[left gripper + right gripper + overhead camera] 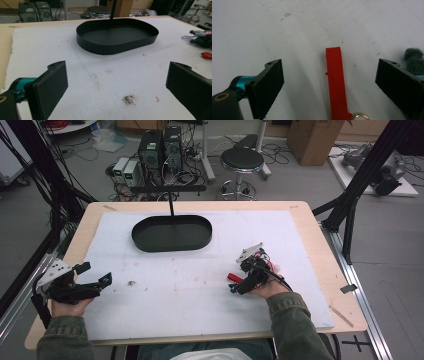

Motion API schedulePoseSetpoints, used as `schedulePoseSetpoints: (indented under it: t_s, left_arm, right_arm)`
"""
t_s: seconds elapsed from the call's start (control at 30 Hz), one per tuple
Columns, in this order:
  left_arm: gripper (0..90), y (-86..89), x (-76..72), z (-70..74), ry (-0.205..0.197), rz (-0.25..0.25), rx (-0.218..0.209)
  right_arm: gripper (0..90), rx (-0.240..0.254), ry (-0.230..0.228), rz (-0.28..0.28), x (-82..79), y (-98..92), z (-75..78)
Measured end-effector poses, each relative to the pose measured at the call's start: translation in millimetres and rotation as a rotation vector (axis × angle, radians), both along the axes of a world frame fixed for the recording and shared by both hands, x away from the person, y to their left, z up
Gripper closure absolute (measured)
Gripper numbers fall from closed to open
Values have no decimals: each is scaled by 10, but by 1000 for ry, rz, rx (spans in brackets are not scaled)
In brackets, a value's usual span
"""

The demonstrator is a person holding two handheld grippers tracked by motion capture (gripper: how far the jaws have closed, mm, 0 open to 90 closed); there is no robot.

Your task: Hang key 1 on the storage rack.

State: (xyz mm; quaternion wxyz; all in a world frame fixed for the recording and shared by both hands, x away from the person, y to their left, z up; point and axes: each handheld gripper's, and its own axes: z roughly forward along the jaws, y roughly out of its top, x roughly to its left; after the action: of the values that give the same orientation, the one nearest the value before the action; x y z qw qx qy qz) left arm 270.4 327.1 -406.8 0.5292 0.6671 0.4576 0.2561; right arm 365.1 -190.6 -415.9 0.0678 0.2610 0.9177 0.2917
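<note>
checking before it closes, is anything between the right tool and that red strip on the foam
Nothing visible. In the right gripper view the flat red plastic strip lies on the white foam sheet between the right tool's open jaws, with bare foam on both sides. A gold ring sits at its near end, and a grey-green fuzzy thing lies outside the right jaw.

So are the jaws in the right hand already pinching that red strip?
Apart. In the right gripper view the red strip lies on the white sheet between the right gripper's open jaws, with bare sheet on both sides.
</note>
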Motion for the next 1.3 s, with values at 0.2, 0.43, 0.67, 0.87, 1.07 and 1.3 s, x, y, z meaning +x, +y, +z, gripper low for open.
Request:
schedulePoseSetpoints:
  t_s: [0.2,0.43,0.67,0.87,1.07,1.3]
  left_arm:
    - [44,7,1,-6,1,0,-3]
    - [44,6,2,-10,-2,-5,2]
    - [44,5,2,-15,2,-11,-3]
    - [44,8,2,-15,0,-10,-4]
    - [44,6,3,-18,4,-12,-6]
    - [44,7,7,-21,9,-17,2]
  right_arm:
    - [204,-15,48,18,35,20,-49]
    - [373,-34,89,-17,41,25,-51]
    - [511,-67,88,-50,71,20,-71]
    - [591,-62,82,-65,87,-2,-60]
    - [678,-85,53,-68,82,5,-70]
    - [736,-91,30,-67,69,23,-73]
